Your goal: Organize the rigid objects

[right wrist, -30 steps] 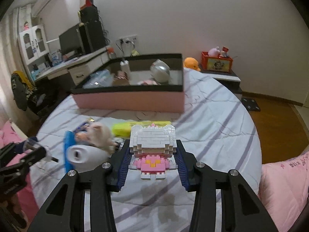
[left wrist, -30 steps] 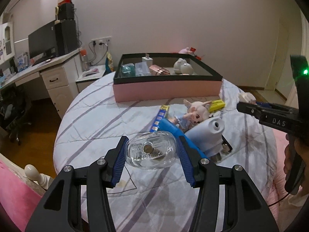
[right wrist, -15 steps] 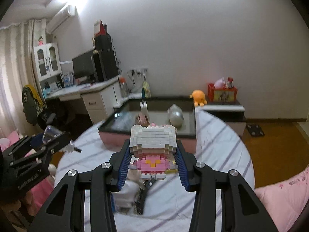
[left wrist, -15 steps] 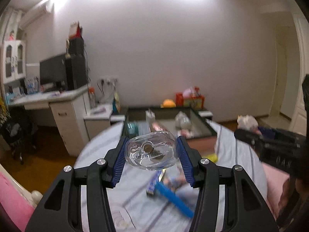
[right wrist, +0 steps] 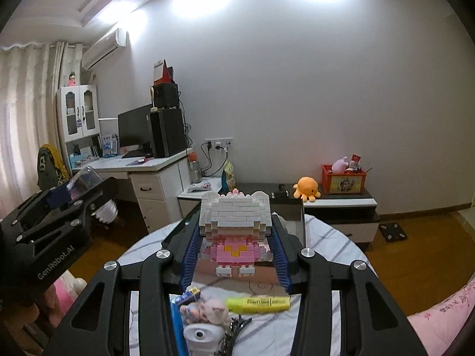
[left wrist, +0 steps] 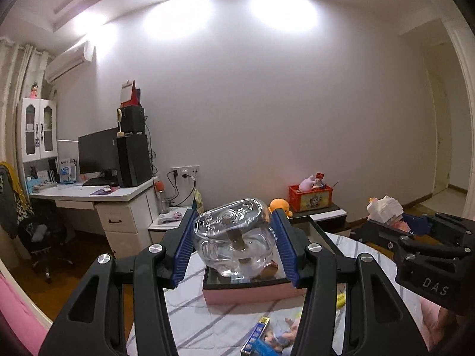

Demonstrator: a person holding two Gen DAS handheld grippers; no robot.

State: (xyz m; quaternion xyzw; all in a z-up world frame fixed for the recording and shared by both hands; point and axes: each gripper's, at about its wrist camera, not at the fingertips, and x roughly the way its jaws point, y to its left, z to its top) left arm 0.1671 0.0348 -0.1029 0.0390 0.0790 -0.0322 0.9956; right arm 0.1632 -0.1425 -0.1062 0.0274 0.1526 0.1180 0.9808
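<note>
My left gripper point(left wrist: 234, 246) is shut on a clear glass bottle point(left wrist: 234, 237), held high above the round table. My right gripper point(right wrist: 236, 252) is shut on a white and pink brick-built figure point(right wrist: 236, 231), also raised. The pink box with a black rim point(left wrist: 246, 290) stands on the table behind and below both grippers; it also shows in the right wrist view point(right wrist: 294, 207). The right gripper appears at the right of the left wrist view point(left wrist: 415, 237), the left gripper at the left of the right wrist view point(right wrist: 50, 225).
On the striped tablecloth point(right wrist: 326, 249) near me lie a yellow highlighter point(right wrist: 258, 303), a small doll point(right wrist: 207, 311), a white device point(right wrist: 202, 338) and a blue box point(left wrist: 255, 338). A desk point(left wrist: 98, 195) stands left, a low cabinet point(right wrist: 338, 204) behind.
Both grippers have lifted and tilted up with their objects still held; the table and box have dropped low in both views and the wall and ceiling fill the frames.
</note>
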